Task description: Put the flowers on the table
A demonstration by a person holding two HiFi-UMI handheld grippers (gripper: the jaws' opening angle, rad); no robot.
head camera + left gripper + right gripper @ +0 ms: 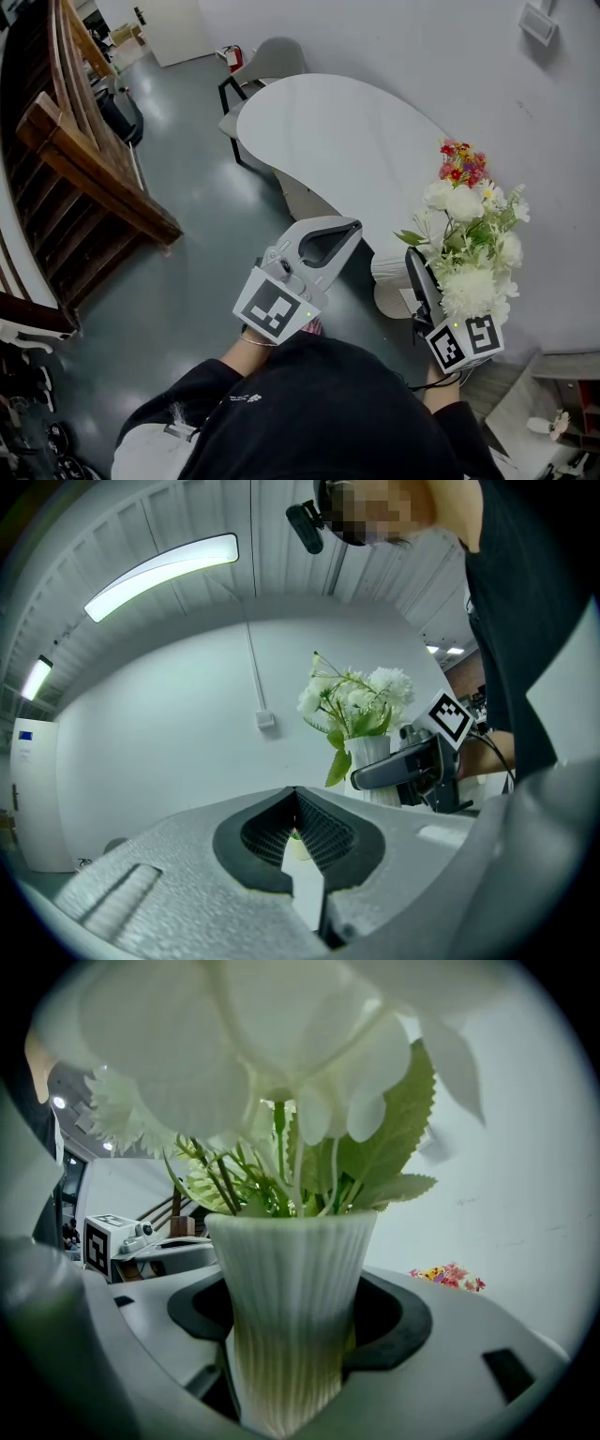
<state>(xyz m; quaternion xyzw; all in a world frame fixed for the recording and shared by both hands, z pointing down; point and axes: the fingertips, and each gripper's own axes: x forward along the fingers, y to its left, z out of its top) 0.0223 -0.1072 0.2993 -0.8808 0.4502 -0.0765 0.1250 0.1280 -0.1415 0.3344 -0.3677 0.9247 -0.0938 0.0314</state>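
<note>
My right claw pinches the ribbed white vase of flowers, upright, just short of the desk. I should hold it level and set it on bare top, clear of the red bouquet. My left claw is pressed together, empty.

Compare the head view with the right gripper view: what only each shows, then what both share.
Only the head view: the white table, the chair behind it and the grey floor. Only the right gripper view: the jaws of the right gripper clamped on the ribbed vase, with stems entering its mouth. Both: the vase, its white flowers, the colourful flowers and the left gripper.
</note>
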